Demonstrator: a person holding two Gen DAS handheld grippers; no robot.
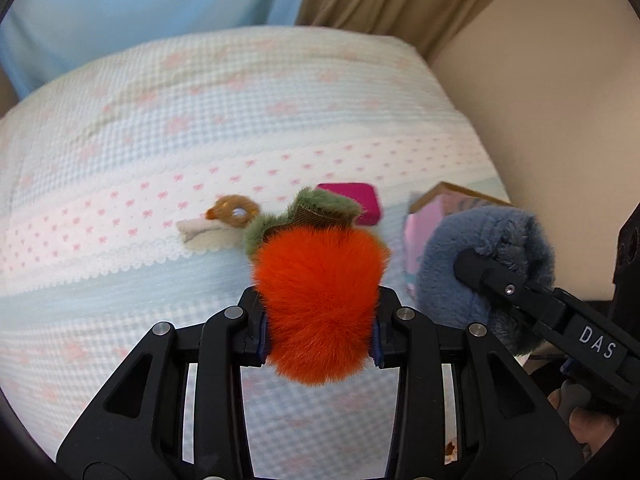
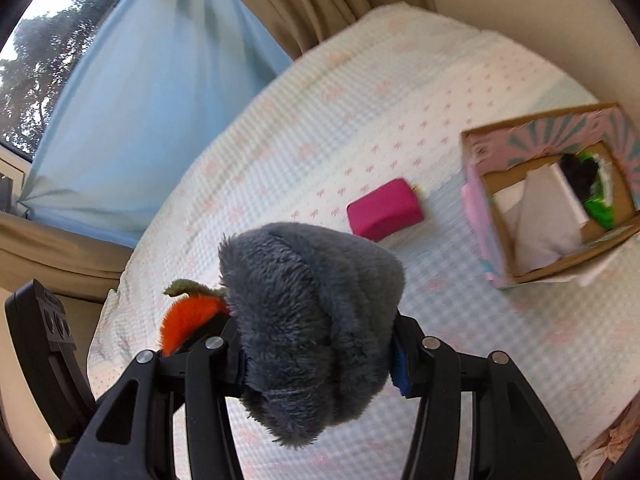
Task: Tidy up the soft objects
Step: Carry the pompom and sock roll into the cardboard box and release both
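My left gripper (image 1: 318,334) is shut on an orange furry plush with a green leafy top (image 1: 320,292), held above the bed; the plush also shows in the right wrist view (image 2: 190,316). My right gripper (image 2: 318,364) is shut on a grey-blue furry plush (image 2: 312,320), also seen in the left wrist view (image 1: 480,264), just right of the orange one. An open pink cardboard box (image 2: 480,216) stands on the bed at the right, holding white, black and green soft items. A magenta block (image 2: 384,208) lies left of the box.
A small brown and cream soft toy (image 1: 220,224) lies on the bedspread (image 1: 160,140) beyond the orange plush. Blue and beige curtains (image 2: 160,80) hang behind the bed. A beige wall (image 1: 560,100) runs along the right side.
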